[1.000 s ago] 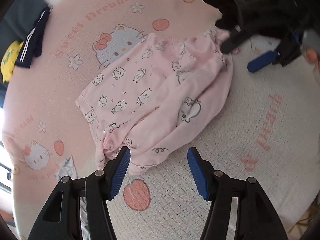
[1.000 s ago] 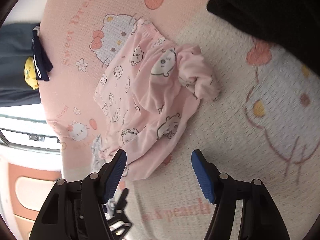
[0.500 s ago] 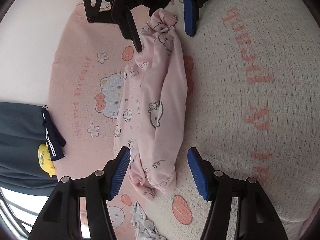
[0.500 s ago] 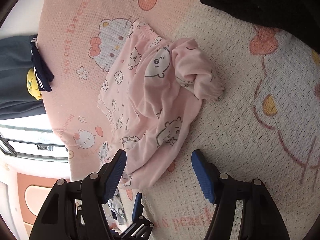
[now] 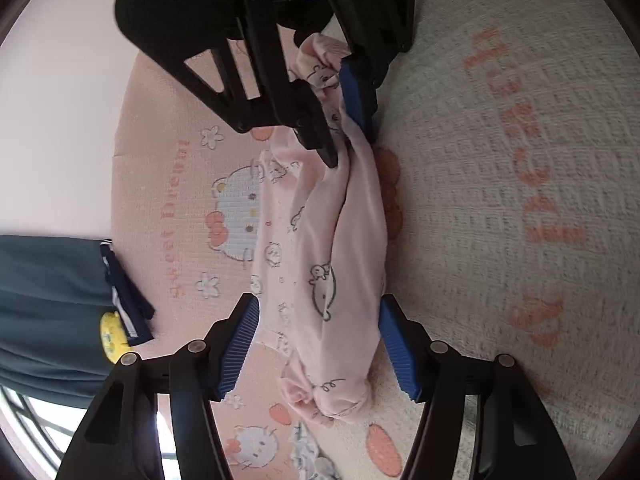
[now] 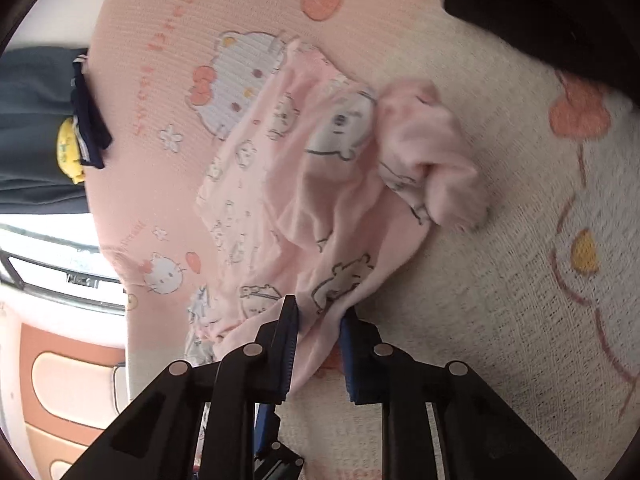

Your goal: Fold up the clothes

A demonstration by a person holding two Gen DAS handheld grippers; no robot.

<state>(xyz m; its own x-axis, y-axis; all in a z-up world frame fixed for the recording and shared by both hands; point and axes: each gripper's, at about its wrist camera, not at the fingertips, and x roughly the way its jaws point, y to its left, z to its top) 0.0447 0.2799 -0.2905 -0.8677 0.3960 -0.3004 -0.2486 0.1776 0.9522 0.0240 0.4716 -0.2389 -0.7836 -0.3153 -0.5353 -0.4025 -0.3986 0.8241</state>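
The pink printed garment [image 5: 328,264] lay bunched lengthwise on the bed's cartoon blanket [image 5: 500,200], its long axis running between the grippers. The right gripper [image 6: 318,320] was closing on one end; the left gripper [image 5: 318,344] stood spread, straddling the other. Only the right view showed the crumpled sleeve [image 6: 432,152].

The pink and cream waffle-weave blanket [image 5: 500,160] carries woven coral lettering. In the left wrist view "Sweet Dream" [image 5: 173,220] runs sideways along its pink part beside a white cartoon cat face, and the large word "peach" [image 5: 528,136] stands on the cream part. In the right wrist view the lettering on the pink part is too blurred to read.
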